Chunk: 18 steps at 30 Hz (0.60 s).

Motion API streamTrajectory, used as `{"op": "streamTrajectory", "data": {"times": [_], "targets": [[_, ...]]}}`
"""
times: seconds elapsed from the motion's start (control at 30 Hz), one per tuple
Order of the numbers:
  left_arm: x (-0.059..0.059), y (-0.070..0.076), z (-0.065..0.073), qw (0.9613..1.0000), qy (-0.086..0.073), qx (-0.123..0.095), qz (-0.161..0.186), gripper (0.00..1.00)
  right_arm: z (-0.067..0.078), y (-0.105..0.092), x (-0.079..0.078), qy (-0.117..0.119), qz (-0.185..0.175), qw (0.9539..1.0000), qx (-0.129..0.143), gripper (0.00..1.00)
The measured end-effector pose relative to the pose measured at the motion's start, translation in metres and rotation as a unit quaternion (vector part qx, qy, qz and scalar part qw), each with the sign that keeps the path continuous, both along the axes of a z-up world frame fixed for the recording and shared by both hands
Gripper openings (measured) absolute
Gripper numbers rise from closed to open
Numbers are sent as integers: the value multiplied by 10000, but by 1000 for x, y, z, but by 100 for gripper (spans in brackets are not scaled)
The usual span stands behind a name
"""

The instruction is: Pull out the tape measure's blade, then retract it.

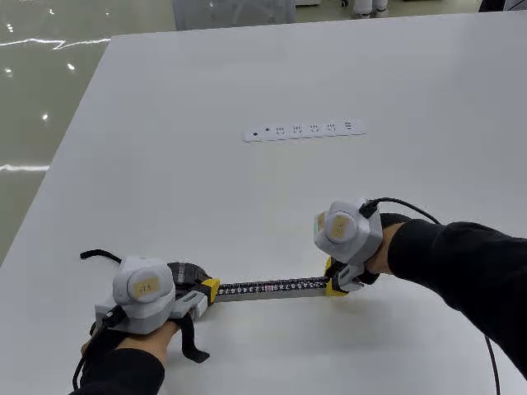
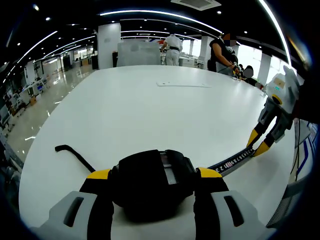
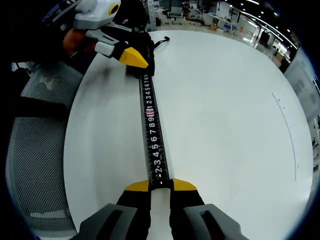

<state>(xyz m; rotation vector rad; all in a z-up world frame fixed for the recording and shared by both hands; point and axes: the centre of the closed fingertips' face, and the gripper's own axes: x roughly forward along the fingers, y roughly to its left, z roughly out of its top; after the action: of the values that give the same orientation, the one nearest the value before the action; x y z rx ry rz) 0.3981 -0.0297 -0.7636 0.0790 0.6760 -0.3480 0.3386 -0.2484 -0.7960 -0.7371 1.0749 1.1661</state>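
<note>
While outside its case [image 2: 152,184], blade [image 3: 152,131] flat.

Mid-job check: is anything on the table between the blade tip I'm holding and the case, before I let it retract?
Nothing visible. The blade runs over the bare table straight from the right gripper to the case in the left gripper. The power strip lies well beyond that line.
</note>
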Motion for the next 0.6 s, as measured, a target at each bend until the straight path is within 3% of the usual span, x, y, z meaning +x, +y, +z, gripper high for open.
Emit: {"op": "streamTrajectory", "data": {"times": [0.6], "targets": [[-1,0,0,10000,13,2,-2,60,0,5,0,-9,69,10000,-43,9]]}}
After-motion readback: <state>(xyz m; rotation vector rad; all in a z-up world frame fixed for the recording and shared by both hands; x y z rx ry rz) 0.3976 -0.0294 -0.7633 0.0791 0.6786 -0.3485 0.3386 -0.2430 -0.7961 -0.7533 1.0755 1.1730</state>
